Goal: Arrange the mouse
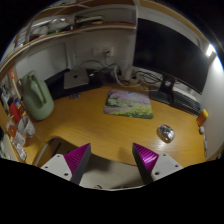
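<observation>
Now, gripper (112, 160): raised above the desk, fingers spread wide, nothing between the pink pads (76, 158).
Mouse (166, 132): silvery, resting on the wooden desk (85, 120), beyond the fingers and off toward the right one, well apart from both.
Mouse mat (128, 103): patterned, flat on the desk farther back, near the mouse but not touching.
Monitor (170, 52): dark, behind the desk.
Green bag (38, 97): at the desk's left end.
</observation>
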{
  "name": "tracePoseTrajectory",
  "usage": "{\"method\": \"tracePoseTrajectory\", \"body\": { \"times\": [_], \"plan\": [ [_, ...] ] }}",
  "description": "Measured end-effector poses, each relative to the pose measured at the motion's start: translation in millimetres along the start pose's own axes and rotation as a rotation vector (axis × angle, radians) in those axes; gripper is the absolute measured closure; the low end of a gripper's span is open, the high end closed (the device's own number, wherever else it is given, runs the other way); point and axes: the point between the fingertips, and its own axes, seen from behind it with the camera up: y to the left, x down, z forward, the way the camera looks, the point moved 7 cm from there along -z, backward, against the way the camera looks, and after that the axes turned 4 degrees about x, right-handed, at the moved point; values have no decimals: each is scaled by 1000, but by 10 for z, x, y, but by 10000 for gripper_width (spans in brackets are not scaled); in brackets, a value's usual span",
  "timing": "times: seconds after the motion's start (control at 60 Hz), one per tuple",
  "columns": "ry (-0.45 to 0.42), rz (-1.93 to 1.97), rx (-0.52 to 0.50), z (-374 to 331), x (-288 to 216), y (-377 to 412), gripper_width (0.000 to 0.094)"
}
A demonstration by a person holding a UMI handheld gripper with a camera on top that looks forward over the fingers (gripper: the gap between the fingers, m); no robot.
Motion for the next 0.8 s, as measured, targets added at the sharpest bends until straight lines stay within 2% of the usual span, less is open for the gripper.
{"method": "tracePoseTrajectory", "body": {
  "times": [0.467, 0.6, 0.8],
  "plan": [
    [-11, 238, 267, 1, 466, -1782, 73],
    [-42, 276, 297, 62, 508, -2097, 70],
    [-97, 298, 275, 364, 443, -2267, 64]
  ]
}}
